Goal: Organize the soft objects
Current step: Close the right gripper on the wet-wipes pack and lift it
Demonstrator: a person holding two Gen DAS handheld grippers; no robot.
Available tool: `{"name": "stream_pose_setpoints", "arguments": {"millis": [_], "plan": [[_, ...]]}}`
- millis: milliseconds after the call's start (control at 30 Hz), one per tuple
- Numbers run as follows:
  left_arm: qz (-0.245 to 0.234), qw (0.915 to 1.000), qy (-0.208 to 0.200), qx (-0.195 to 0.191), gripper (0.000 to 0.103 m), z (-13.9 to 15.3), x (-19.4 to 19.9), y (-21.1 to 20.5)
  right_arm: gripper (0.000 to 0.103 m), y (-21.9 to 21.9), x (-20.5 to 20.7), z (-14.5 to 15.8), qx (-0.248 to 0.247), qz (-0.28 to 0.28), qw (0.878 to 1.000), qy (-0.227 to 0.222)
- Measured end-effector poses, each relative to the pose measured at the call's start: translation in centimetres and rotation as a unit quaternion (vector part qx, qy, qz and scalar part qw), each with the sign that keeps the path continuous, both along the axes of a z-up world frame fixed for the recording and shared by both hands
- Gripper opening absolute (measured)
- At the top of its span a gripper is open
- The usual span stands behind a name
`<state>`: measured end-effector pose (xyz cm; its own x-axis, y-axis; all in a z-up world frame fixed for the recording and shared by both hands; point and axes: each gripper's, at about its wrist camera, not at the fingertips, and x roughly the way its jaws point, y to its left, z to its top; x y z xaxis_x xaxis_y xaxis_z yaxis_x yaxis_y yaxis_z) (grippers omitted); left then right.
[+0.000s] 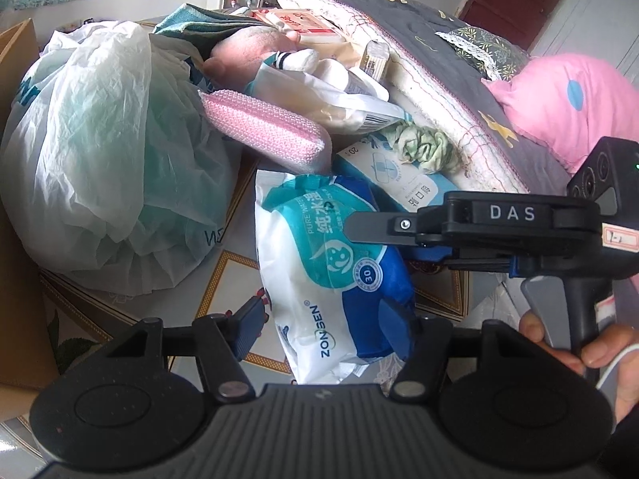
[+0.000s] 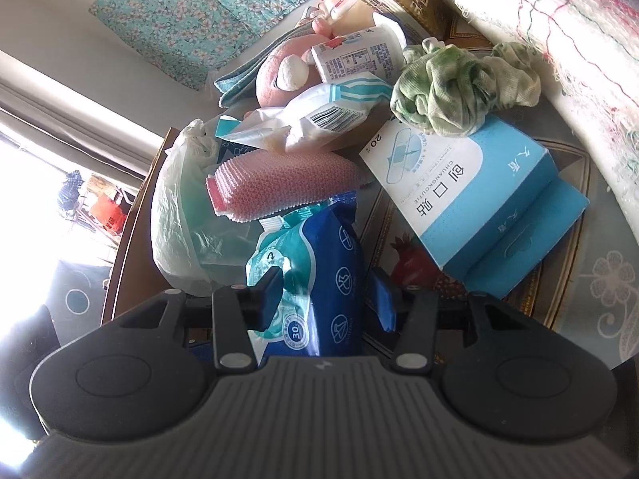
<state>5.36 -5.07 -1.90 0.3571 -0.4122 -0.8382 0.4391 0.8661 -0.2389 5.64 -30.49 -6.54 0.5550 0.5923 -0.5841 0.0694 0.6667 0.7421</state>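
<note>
A wet wipes pack [image 1: 319, 263], white, teal and blue, lies on the patterned table. In the left wrist view it sits between my left gripper's [image 1: 323, 321] two fingers, which touch its sides near the bottom end. My right gripper comes in from the right, its upper finger [image 1: 371, 227] across the pack's blue edge. In the right wrist view the pack [image 2: 319, 279] stands on edge between my right gripper's [image 2: 325, 299] fingers, which pinch it. Behind it lie a pink mesh sponge [image 1: 263, 127] and a crumpled green cloth [image 1: 423, 143].
A blue bandage box [image 2: 479, 199] lies right of the pack under the green cloth [image 2: 447, 88]. A stuffed white plastic bag [image 1: 100, 151] fills the left. A pink plush [image 1: 243, 54], packets, a folded quilt [image 1: 439, 92] and a pink pillow [image 1: 571, 99] crowd the back. A hand [image 1: 559, 339] holds the right gripper.
</note>
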Motion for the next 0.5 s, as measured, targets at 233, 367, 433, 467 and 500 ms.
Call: {"name": "stream_pose_setpoints", "arguments": {"millis": [233, 367, 433, 467, 500], "plan": [[-0.008, 0.9999, -0.007, 0.010, 0.067, -0.6, 0.5, -0.9, 0.050, 0.5, 0.0, -0.4, 0.010, 0.009, 1.000, 0.009], [-0.011, 0.9998, -0.010, 0.013, 0.070, -0.8, 0.6, -1.0, 0.051, 0.9, 0.0, -0.2, 0.001, 0.014, 1.000, 0.003], [-0.011, 0.9998, -0.012, 0.012, 0.071, -0.9, 0.7, -1.1, 0.051, 1.1, 0.0, -0.2, -0.001, 0.014, 1.000, -0.003], [-0.010, 0.9998, -0.013, 0.012, 0.071, -0.9, 0.7, -1.1, 0.052, 1.3, -0.1, -0.1, -0.003, 0.014, 1.000, -0.006], [-0.010, 0.9998, -0.015, 0.013, 0.071, -0.9, 0.6, -1.1, 0.053, 1.5, -0.1, 0.0, -0.008, 0.015, 1.000, -0.008]]}}
